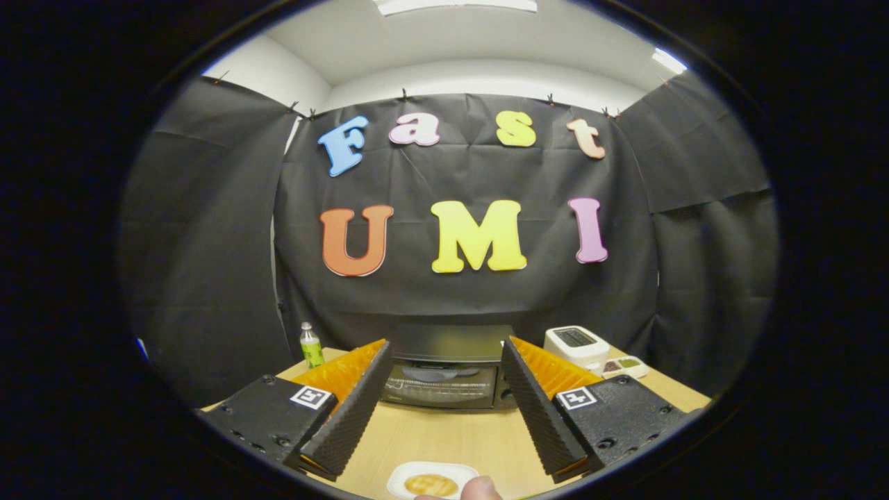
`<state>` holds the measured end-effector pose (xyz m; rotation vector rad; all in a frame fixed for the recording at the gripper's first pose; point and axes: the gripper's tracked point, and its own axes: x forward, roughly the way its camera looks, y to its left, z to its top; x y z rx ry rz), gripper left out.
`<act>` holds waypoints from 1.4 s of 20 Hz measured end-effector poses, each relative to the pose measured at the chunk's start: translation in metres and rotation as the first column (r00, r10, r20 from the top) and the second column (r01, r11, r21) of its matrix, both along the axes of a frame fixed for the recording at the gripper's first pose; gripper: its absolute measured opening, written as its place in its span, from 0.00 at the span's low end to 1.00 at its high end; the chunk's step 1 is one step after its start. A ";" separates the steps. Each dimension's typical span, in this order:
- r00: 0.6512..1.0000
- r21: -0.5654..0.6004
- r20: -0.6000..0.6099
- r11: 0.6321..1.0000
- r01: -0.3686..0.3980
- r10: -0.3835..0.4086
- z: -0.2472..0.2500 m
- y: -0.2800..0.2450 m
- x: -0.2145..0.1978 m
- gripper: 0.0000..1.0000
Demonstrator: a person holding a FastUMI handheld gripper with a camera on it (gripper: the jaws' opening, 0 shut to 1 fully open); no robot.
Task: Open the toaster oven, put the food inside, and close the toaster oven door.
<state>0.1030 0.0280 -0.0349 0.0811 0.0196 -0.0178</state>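
Note:
A black toaster oven (444, 375) stands on the wooden table (451, 434) against the booth's back wall, its glass door shut. It lies beyond my fingertips and shows in the gap between them. My gripper (444, 354) is open, with nothing between its fingers. Close below me, between the finger bases, a white plate (430, 479) holds a round golden piece of food (430, 485). A fingertip of a person's hand (480, 489) touches the plate's right side.
A small green bottle (310, 345) stands on the table to the left of the oven. To the oven's right sit a white box-like device (576, 345) and a small white tray with dark and green bits (623, 366).

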 end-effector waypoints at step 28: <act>0.975 0.052 -0.214 0.997 0.062 -0.050 -0.169 0.018 0.195 1.00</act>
